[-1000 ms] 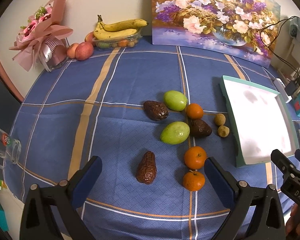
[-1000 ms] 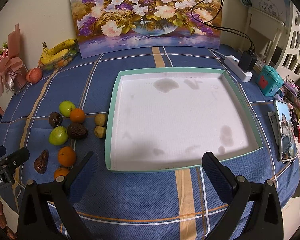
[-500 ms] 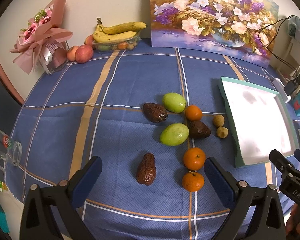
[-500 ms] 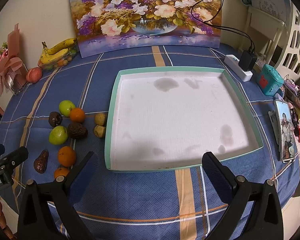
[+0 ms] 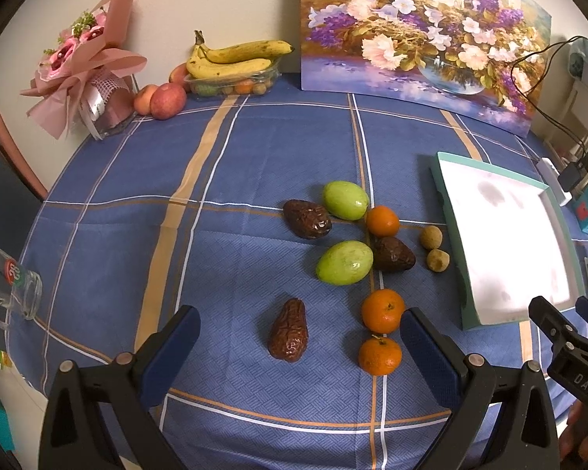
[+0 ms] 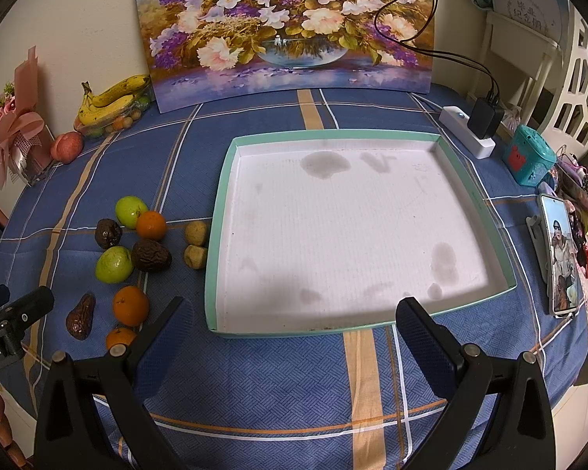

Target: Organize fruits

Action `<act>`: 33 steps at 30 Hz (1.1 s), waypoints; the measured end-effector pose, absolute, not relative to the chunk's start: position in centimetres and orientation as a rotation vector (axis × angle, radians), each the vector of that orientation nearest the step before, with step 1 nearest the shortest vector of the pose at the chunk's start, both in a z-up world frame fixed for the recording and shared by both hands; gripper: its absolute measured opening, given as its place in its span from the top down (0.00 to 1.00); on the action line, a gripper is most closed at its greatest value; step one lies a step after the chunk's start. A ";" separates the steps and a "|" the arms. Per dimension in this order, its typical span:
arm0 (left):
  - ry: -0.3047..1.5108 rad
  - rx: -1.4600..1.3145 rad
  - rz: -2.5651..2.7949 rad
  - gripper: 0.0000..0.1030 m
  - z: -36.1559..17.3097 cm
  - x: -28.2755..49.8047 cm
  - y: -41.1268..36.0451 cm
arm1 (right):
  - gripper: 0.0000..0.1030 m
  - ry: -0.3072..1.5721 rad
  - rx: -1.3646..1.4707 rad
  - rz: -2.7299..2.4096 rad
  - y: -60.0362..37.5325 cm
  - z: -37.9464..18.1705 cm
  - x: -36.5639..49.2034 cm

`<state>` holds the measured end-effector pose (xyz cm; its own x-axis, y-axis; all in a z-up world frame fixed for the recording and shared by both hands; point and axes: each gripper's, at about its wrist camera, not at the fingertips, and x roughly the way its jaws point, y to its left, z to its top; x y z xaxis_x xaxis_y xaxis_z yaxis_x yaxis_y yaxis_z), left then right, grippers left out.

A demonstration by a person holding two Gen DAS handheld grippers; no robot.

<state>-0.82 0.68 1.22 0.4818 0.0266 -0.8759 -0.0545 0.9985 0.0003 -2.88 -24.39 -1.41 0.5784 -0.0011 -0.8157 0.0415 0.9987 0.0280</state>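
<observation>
My left gripper (image 5: pixel 300 331) hangs wide open, nothing held, over the loose fruit (image 5: pixel 345 262) beside the tray (image 6: pixel 472 192). Right gripper (image 6: pixel 290 323) gapes empty too, over the tray's near edge, prob. awaiting drop-offs.

Your table (image 5: pixel 254 149) wears a blue plaid cloth. Loose on it, clustered: two green fruits (image 5: pixel 345 200), three oranges (image 5: pixel 383 310), three wrinkled dark fruits (image 5: pixel 289 329), two small tan ones (image 5: pixel 430 237). Just right of these sits a teal-rimmed white tray (image 6: pixel 219 227). Along the far edge: bananas on a clear tub (image 5: pixel 231 60), apples (image 5: pixel 167 95), bouquet (image 5: pixel 86 78), a propped flower painting (image 6: pixel 286 27).
</observation>
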 end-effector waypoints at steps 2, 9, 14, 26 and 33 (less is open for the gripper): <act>1.067 -0.029 0.050 0.00 1.2 -0.8 0.7 | 0.00 0.954 0.046 -0.025 -24.4 -1.4 -2.9; 1.071 -0.039 0.053 0.00 1.1 -0.8 0.9 | 0.00 0.954 0.046 -0.025 -24.4 -1.4 -2.9; 1.071 -0.068 0.039 0.00 1.2 -0.7 1.3 | 0.00 0.955 0.045 -0.024 -24.3 -1.4 -2.8; 1.094 -0.186 0.093 0.01 0.8 -0.3 5.2 | 0.05 0.929 0.068 0.100 -22.1 0.7 -2.4; 1.192 -0.250 0.052 0.15 -1.7 0.4 5.7 | 0.26 0.970 0.185 0.232 -20.0 2.1 -0.4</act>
<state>0.41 5.67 -1.70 0.3723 -0.0913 -0.9236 -0.1715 0.9712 -0.1651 -0.40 -19.96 2.11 0.5437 0.2762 -0.7926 -0.1116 0.9597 0.2579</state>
